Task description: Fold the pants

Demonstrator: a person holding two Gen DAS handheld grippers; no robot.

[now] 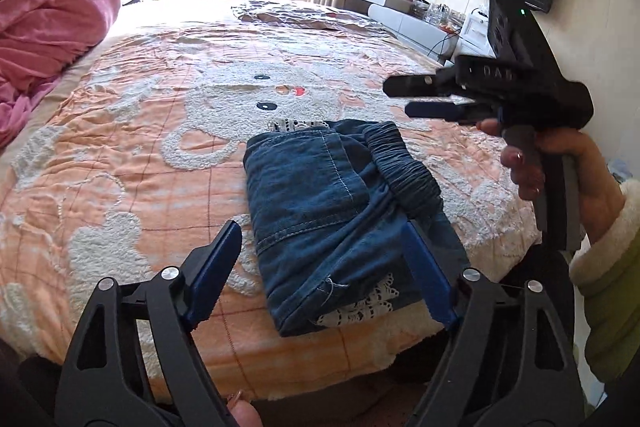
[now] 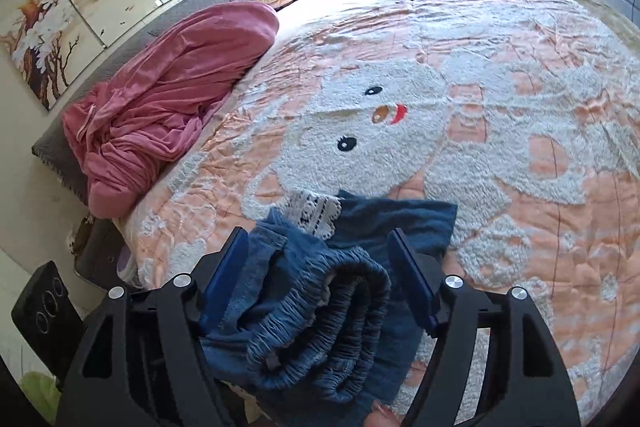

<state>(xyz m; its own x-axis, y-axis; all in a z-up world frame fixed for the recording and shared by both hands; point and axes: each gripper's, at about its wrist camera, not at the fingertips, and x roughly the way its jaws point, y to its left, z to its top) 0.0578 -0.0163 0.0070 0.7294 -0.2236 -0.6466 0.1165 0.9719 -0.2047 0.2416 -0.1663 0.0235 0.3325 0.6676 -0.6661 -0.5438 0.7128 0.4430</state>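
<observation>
From the left wrist view, the pants (image 1: 320,219) lie folded into a thick blue bundle on the bed (image 1: 140,155), low and right of centre in the frame. The left gripper (image 1: 320,267) hangs over their near edge, its jaws spread wide with nothing pinched between them. At the right of the frame the right gripper (image 1: 400,98) floats above the bundle in a person's hand (image 1: 560,167), its jaws parted and empty. A pink blanket (image 1: 48,39) is heaped at the upper left.

From the right wrist view, the pants (image 2: 320,307) fill the lower centre, the gathered waistband rolled on top and a strip of white lace (image 2: 316,211) poking out behind. The right gripper (image 2: 320,267) straddles the waistband with its jaws wide; the pads do not seem to press the cloth.

The denim looks soft, floppy and light, with thick layers that may spring open. I'd judge the firm stitched edges or the elastic waistband the safest places to pinch.
</observation>
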